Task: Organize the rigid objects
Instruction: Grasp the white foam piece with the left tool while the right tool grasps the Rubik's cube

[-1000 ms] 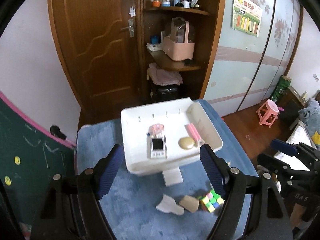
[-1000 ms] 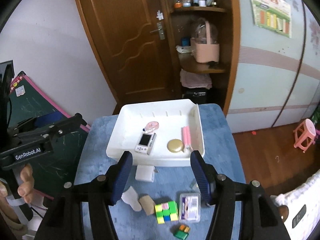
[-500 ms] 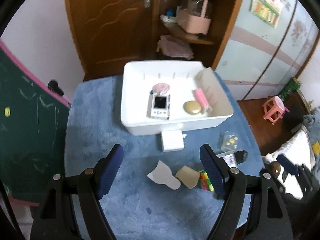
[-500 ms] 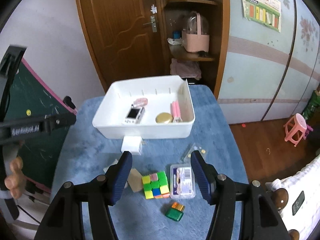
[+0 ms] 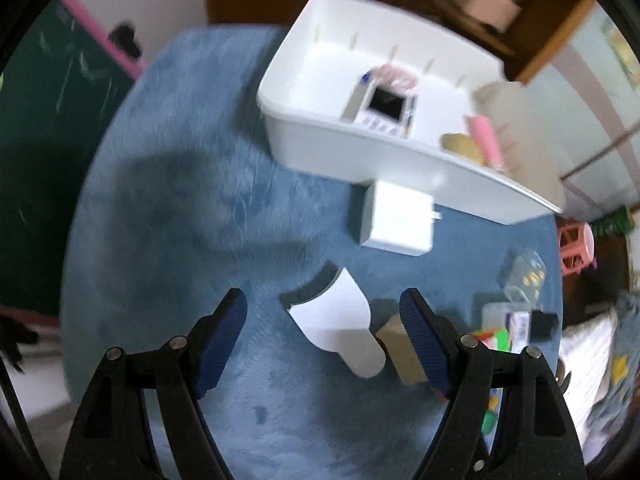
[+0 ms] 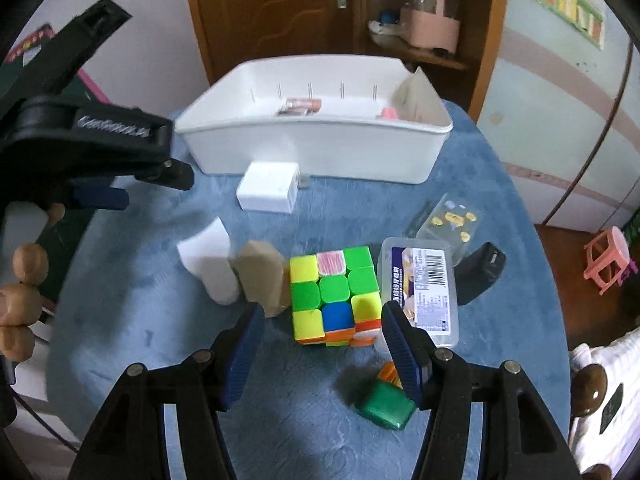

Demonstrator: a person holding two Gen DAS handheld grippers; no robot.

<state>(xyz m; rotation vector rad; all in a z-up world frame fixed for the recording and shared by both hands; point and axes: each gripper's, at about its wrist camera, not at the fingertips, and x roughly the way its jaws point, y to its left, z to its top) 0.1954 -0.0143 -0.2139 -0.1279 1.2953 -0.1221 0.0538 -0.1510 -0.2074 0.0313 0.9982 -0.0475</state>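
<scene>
A white bin (image 6: pixel 320 148) (image 5: pixel 320 160) stands at the back of the blue table; it holds a small handheld device (image 5: pixel 386 110), a tan disc (image 5: pixel 460 146) and a pink stick (image 5: pixel 486 142). In front lie a white charger block (image 6: pixel 268 192) (image 5: pixel 396 218), a white piece (image 6: pixel 210 264) (image 5: pixel 340 328), a tan block (image 6: pixel 262 276) (image 5: pixel 400 348), a Rubik's cube (image 6: pixel 334 294), a clear labelled box (image 6: pixel 420 284) and a green case (image 6: pixel 382 404). My left gripper (image 5: pixel 324 336) is open, low over the white piece. My right gripper (image 6: pixel 322 344) is open, just before the cube.
A clear packet with yellow bits (image 6: pixel 450 220) and a black item (image 6: pixel 480 272) lie right of the cube. A chalkboard (image 5: pixel 48 92) stands at the left. A wooden door and shelf (image 6: pixel 400 12) are behind the bin. A pink stool (image 6: pixel 608 260) is on the floor, right.
Both grippers have dropped and come closer to the table. The left one now hangs low over the white piece, the right one just before the cube. Both stay open.
</scene>
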